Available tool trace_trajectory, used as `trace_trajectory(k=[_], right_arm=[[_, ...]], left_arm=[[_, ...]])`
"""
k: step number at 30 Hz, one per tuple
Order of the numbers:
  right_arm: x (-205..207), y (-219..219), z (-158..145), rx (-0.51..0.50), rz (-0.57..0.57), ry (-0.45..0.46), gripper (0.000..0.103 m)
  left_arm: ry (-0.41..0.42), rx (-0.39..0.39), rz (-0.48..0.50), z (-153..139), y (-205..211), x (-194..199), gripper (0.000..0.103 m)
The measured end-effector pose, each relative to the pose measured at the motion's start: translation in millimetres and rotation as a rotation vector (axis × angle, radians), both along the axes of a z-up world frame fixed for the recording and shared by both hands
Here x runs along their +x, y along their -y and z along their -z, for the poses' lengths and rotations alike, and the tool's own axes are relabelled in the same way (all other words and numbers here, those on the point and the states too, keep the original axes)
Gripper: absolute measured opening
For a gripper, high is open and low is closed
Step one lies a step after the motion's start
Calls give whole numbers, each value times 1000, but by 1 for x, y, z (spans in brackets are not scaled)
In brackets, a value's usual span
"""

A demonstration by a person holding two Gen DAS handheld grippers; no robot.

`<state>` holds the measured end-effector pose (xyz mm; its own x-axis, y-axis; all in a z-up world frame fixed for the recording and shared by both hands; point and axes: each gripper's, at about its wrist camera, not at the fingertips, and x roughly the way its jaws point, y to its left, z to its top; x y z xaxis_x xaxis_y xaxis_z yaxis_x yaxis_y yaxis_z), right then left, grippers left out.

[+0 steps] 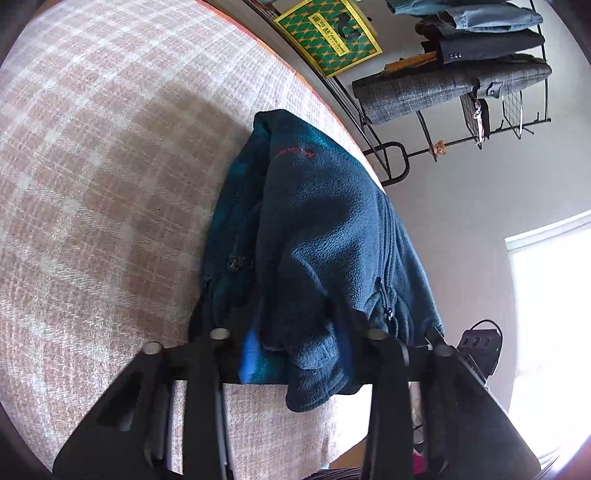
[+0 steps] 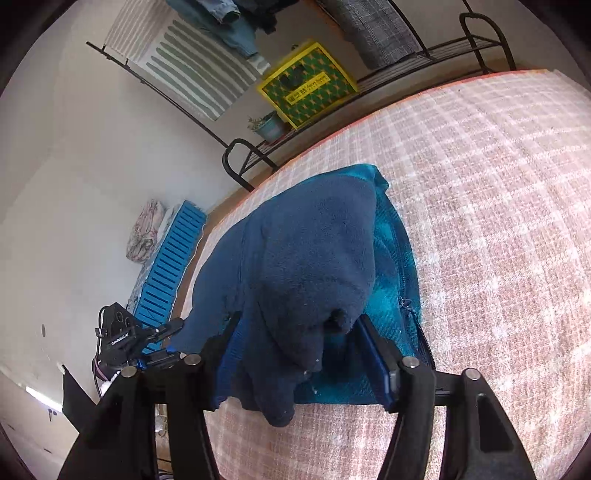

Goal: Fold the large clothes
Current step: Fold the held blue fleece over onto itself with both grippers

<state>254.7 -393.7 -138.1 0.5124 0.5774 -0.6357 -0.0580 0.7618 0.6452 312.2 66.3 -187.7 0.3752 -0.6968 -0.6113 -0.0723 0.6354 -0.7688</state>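
A dark teal fleece jacket (image 1: 317, 236) with a zip front and a small red chest logo is seen bunched in a heap near the edge of a surface covered in pink-and-white checked woven cloth (image 1: 103, 192), which may be a bed or a desk; which one cannot be told.

The left tool (image 1: 295, 332) is pointed downward at the near end of the heap. Fleece is draped between its two black fingers and over the bar behind them. Whether the pads press on the cloth cannot be told.

The right tool (image 2: 295, 328) is likewise angled down at the jacket from the other side. Its jaws stand partly apart, with a thick fold of fleece lying between them and hanging toward the camera; the blue pad (image 2: 373, 354) on one finger is seen clear of the fold.

Beyond the left tool, past the covered surface's edge, a black metal garment rack (image 1: 480, 122) loaded with a grey checked coat (image 1: 443, 88) and denim is seen, and a yellow-bordered green box (image 1: 328, 33). To the left of the right tool, a blue slatted crate (image 2: 170, 266) and a small potted plant (image 2: 269, 125) are seen, and the left tool's black body appears just beside the jacket.
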Motion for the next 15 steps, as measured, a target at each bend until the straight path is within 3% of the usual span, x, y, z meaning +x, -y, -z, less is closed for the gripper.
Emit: trace_trajectory(k=[1,2,6,8,12,15], right_arm=[[2,-1,6,15,-16,-17,17],[4,-3,11,32,-34,-37,11],[-16,3,3,104,-24,-39,3],[-30,10,-2,90,-21,-26,1],[-40,8,39,-25,-24,-141,1],[-38,-3,56,-77,-32,-153,1]], left_arm=[[6,18,13,0,5,1,11],[23,44,15,-4,7,-1,9],[111,91,13,-33,4,-20,8],[133,147,21,-36,3,-31,8],[61,262,64,7,16,-41,8],[111,327,72,8,22,-50,8]])
